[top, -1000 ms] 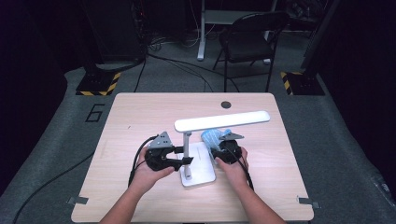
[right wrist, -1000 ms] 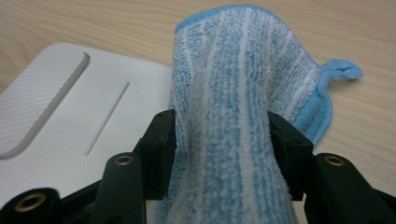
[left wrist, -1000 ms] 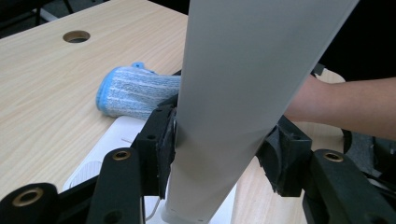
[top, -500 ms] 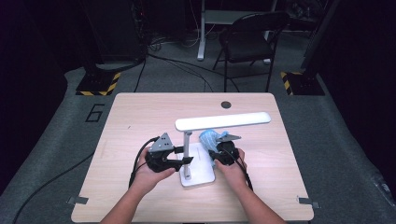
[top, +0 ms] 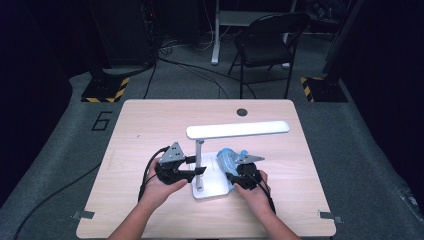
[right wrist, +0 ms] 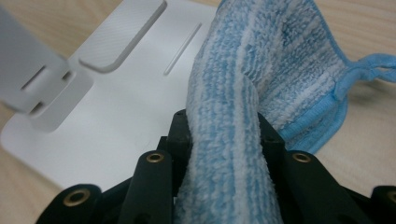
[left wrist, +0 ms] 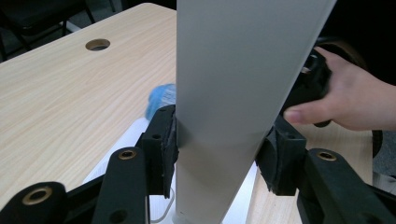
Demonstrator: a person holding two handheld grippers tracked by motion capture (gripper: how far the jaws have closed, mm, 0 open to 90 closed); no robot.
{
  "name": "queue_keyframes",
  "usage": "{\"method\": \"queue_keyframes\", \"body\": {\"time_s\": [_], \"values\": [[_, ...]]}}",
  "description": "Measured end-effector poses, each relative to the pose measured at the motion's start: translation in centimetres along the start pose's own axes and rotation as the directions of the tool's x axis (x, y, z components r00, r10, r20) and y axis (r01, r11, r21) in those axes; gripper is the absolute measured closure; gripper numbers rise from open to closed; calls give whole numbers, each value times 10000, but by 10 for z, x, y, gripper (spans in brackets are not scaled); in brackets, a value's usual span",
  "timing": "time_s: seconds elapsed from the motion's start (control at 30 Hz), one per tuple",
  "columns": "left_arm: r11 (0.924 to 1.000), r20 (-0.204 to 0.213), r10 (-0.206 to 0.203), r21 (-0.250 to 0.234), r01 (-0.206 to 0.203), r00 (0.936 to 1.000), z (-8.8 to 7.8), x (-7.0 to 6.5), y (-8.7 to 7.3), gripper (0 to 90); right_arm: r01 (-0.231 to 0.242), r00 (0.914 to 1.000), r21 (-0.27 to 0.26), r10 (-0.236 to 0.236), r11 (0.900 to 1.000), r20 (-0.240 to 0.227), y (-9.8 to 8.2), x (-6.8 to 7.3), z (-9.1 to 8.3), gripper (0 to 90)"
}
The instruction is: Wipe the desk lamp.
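Hiding its base (left wrist: 140, 135), the lamp post (left wrist: 229, 116) sits clamped in left tongs (left wrist: 217, 149) (right tongs (right wrist: 224, 135) pinch cloth (right wrist: 261, 70)).

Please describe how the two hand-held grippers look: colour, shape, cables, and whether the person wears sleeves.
Both the left gripper and the right gripper are black, with brass-coloured rivets in their two jaws. Each carries a grey three-cornered plate on top and trails a black cable. The forearms are bare, no sleeves or gloves.
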State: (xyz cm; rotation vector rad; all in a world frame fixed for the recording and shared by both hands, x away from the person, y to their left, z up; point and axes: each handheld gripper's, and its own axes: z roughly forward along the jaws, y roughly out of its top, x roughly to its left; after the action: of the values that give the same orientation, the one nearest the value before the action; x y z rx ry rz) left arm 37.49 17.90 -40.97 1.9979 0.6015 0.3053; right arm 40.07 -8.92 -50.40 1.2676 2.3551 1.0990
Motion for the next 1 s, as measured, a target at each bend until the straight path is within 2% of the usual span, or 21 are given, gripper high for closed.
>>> {"method": "queue_keyframes", "body": {"time_s": [0.1,0.3,0.37,0.43,0.5,0.53,0.6,0.73,0.83,1.0], "values": [[10000,5,12,24,-12,10000,0,0,0,524,48,9999,24,-48,10000,-101,-8,5,-8,663],[9995,608,-256,218,243,9978,-1,6,2,510,175,9997,2,-175,9998,-188,-17,4,-16,657],[9994,755,-180,304,157,9970,-2,8,3,504,24,9998,-8,-24,10000,-193,-16,4,-16,654],[9993,852,-215,318,188,9961,-3,9,3,498,115,9998,-6,-115,9999,-191,-16,3,-15,653],[9990,1184,-270,394,225,9926,-4,11,3,490,51,9998,16,-51,10000,-216,-16,3,-15,652],[9992,1157,-241,341,203,9930,-4,11,2,488,64,9998,-7,-64,10000,-198,-16,3,-15,651],[9991,1369,-247,373,197,9903,-6,11,2,486,240,9996,-35,-240,9997,-112,-16,1,-15,651],[9989,1707,-154,474,74,9852,-8,11,1,485,59,9998,1,-59,10000,-179,-15,2,-15,649],[9988,1603,-43,485,-35,9871,-8,10,1,492,51,9998,44,-50,10000,-205,-14,2,-16,649],[9990,1113,168,383,-211,9936,-6,5,2,508,217,9996,-3,-217,9998,-165,-14,3,-19,649]]}}
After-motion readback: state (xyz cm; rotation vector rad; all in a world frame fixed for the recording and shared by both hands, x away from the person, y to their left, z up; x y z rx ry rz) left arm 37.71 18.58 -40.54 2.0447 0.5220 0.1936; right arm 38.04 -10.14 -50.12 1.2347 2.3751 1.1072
